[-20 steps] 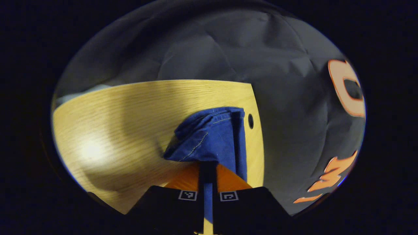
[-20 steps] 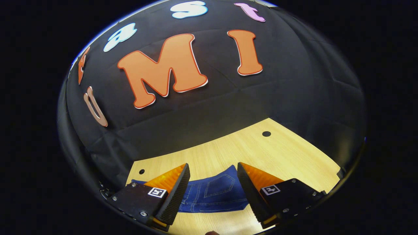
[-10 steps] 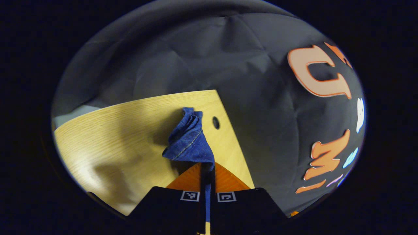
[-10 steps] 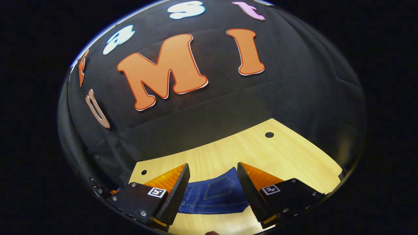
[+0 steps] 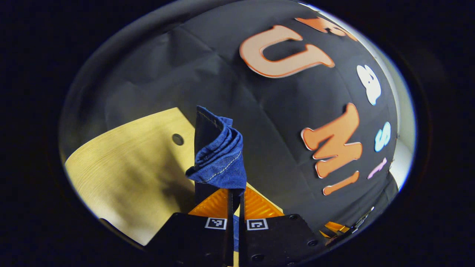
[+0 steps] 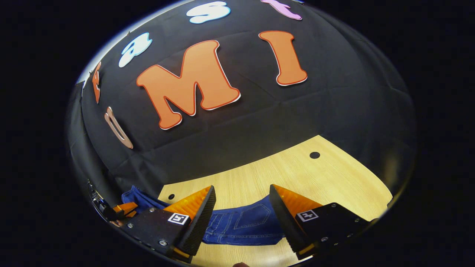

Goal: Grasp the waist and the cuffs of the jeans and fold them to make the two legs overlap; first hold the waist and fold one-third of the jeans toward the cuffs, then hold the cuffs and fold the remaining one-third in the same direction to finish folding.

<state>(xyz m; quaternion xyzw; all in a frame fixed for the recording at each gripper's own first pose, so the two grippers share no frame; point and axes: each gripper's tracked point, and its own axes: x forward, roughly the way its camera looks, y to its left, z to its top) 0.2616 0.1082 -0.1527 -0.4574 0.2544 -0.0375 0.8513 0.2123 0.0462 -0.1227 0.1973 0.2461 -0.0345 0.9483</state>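
In the left gripper view my left gripper [image 5: 234, 198] is shut on a bunched end of the blue jeans [image 5: 219, 154], which stands up above the fingers, lifted off the wooden table [image 5: 126, 159]. In the right gripper view my right gripper [image 6: 241, 209] is open and hovers just above the waist part of the jeans [image 6: 246, 226], whose back pocket shows between the fingers. At the far left of that view the left gripper [image 6: 120, 210] holds raised denim [image 6: 140, 197]. A sliver of the right gripper [image 5: 336, 228] shows low on the right of the left gripper view.
The table's far edge meets the black cloth wall [image 6: 241, 141]. Small round holes [image 6: 314, 155] [image 6: 171, 196] sit in the tabletop near the back corners; one hole [image 5: 177, 139] lies left of the lifted denim. Bare wood stretches right of the jeans.
My left gripper has swung round with the denim end, raising it, so the table slid left in its view. It has come into sight at the left of the right gripper view. The right gripper barely moved.
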